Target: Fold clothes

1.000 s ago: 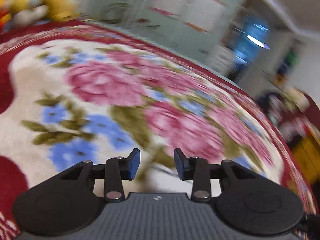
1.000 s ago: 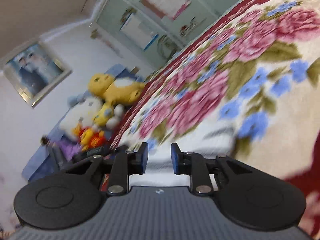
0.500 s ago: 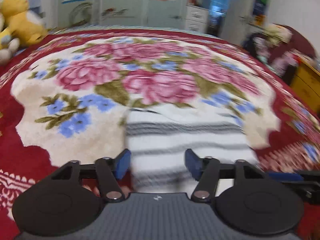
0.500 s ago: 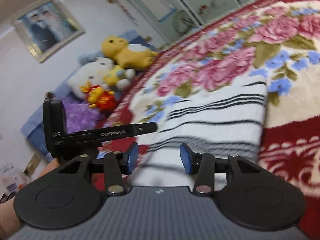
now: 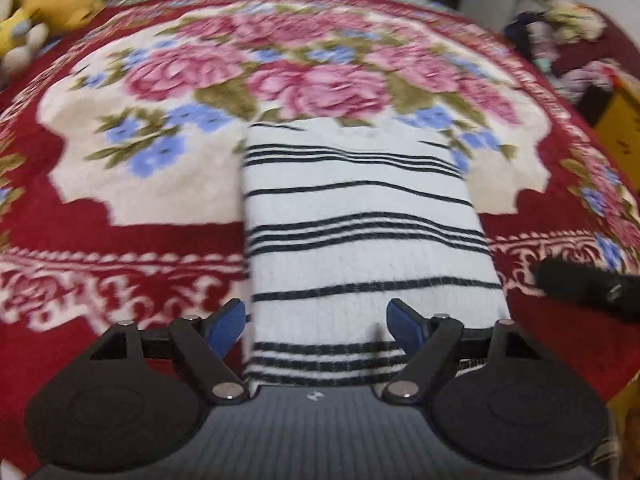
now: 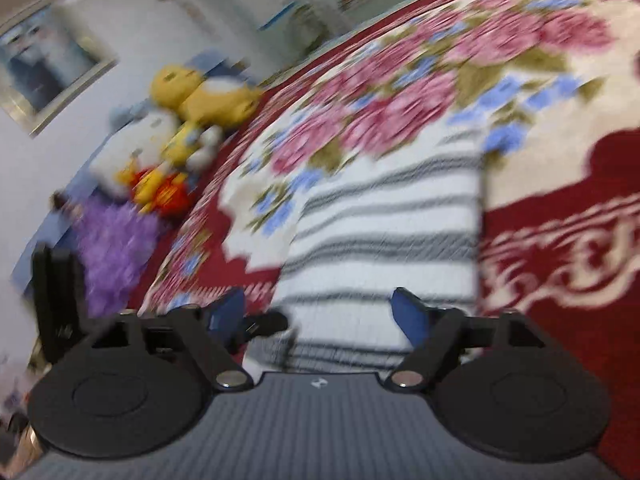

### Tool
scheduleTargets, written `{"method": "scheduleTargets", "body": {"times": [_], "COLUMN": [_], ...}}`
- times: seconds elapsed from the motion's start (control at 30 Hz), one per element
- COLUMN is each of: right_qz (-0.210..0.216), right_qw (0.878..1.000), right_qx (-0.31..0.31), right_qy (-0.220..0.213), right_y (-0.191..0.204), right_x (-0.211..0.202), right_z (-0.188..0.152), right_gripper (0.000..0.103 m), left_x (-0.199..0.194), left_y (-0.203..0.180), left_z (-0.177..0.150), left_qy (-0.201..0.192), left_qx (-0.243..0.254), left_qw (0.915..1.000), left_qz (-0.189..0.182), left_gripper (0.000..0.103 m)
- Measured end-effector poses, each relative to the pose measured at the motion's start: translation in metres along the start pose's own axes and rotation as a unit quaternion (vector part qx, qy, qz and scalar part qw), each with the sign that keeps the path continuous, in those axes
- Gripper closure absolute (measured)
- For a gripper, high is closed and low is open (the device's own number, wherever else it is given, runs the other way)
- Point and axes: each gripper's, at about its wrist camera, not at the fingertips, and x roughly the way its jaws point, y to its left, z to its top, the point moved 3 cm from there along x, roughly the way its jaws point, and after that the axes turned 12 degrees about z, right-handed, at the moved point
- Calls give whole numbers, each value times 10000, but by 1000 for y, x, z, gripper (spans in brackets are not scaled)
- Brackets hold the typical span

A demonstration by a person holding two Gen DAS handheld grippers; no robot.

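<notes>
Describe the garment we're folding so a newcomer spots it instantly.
Find the red floral blanket covering the bed. Near its front edge lies the folded garment, a neat rectangle. It alone is white with thin black stripes, not flowers.

A red floral blanket (image 5: 120, 208) covers the bed. Stuffed toys (image 6: 188, 120) pile against the pale wall (image 6: 48, 168), beneath a framed picture (image 6: 48, 64). Pale cabinet doors (image 6: 280, 12) stand behind.
</notes>
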Motion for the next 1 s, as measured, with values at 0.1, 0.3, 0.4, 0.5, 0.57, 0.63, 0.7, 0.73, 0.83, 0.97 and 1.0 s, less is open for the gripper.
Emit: {"method": "scheduleTargets", "body": {"times": [0.1, 0.3, 0.4, 0.5, 0.57, 0.63, 0.7, 0.73, 0.83, 0.97, 1.0], "right_qz": [-613, -1484, -1764, -2039, -2165, -2280, -2410, -2479, -2493, -2484, -2494], "right_qw": [9980, 9843, 9747, 9626, 9574, 9521, 9467, 9435, 9394, 9381, 9386], "right_qx": [177, 275, 228, 169, 59, -7, -120, -147, -193, -249, -269], "right_qy": [37, 910, 1351, 1775, 1908, 2039, 2136, 2192, 2343, 2400, 2368], "right_y": [5, 19, 29, 40, 50, 54, 59, 60, 62, 65, 65], "right_x": [-14, -7, 0, 6, 15, 24, 32, 36, 48, 61, 62], "right_z": [18, 27, 29, 31, 40, 49, 57, 59, 64, 72, 74], "right_gripper": [22, 22, 22, 22, 22, 22, 22, 22, 22, 22, 22], "left_x": [-24, -52, -46, -42, -40, -40, -38, -36, -27, -24, -24], "left_y": [8, 17, 10, 5, 6, 8, 11, 10, 6, 7, 8], "left_z": [7, 23, 31, 36, 42, 49, 57, 60, 69, 81, 85], "left_qy": [-28, 303, 817, 1128, 1205, 1243, 1290, 1333, 1511, 1574, 1520], "left_qx": [-166, -243, 31, 360, 382, 318, 299, 400, 691, 592, 591], "left_qw": [9997, 9992, 9966, 9925, 9907, 9894, 9880, 9862, 9798, 9804, 9808], "left_qz": [-196, -19, 56, 317, 508, 673, 789, 902, 1111, 1028, 1067], "left_gripper": [11, 3, 2, 3, 3, 3, 3, 3, 4, 5, 5]}}
